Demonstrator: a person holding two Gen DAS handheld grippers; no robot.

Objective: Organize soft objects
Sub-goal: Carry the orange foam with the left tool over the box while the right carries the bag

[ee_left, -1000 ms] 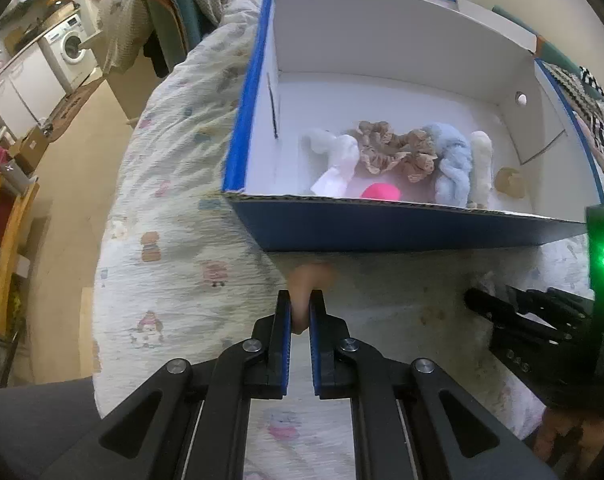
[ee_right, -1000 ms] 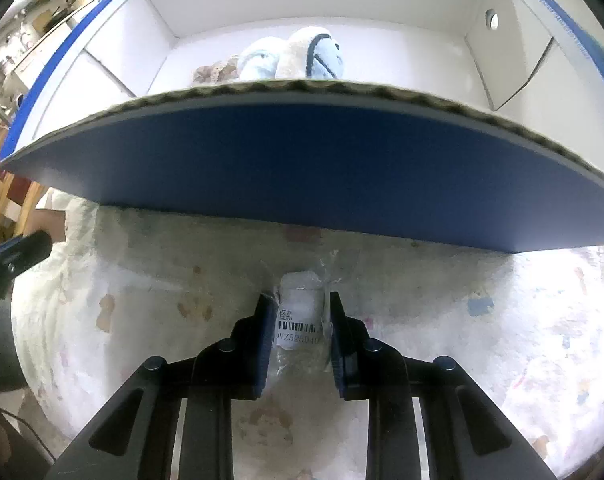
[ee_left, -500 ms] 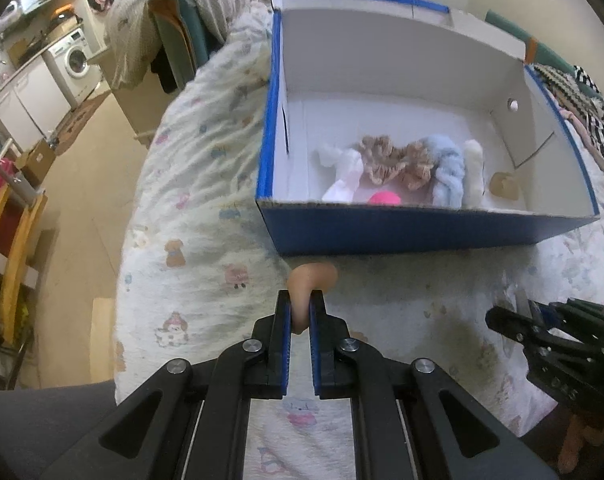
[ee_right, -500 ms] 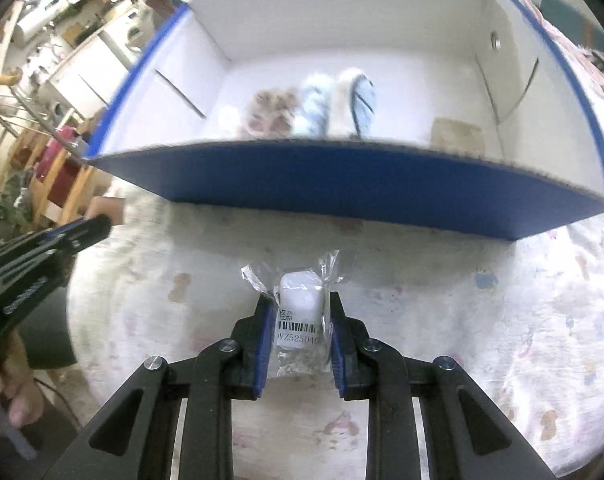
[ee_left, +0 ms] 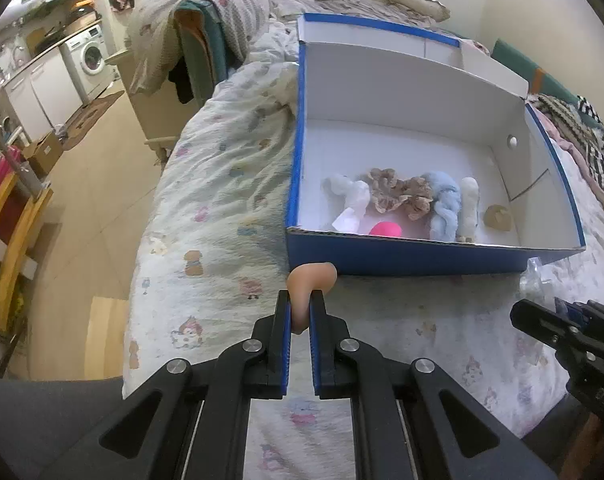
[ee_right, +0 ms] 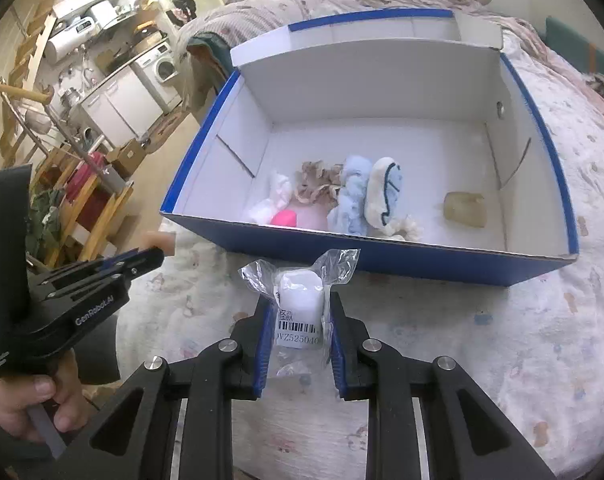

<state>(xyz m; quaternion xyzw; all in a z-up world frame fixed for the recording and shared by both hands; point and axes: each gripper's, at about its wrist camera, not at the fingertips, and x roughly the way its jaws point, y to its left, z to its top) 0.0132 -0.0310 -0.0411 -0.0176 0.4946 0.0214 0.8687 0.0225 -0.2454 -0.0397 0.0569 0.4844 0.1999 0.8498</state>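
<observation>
My left gripper is shut on a peach-coloured soft sponge and holds it above the quilt, just in front of the box's near left corner. My right gripper is shut on a white soft item in a clear plastic bag with a barcode label, held in front of the box's near wall. The blue-and-white cardboard box stands open on the bed. Inside lie a white cloth, a beige scrunchie, a pink sponge, a light blue plush, a white-and-blue sock and a tan pad.
The box sits on a patterned quilt on a bed. The bed's left edge drops to a tiled floor. A washing machine and cabinets stand far left. Wooden chairs are at the left. Bedding is piled behind the box.
Both grippers have risen and pulled back from the box with their items still held. The box interior now shows fully in the right wrist view, where before its near wall blocked most of it.
</observation>
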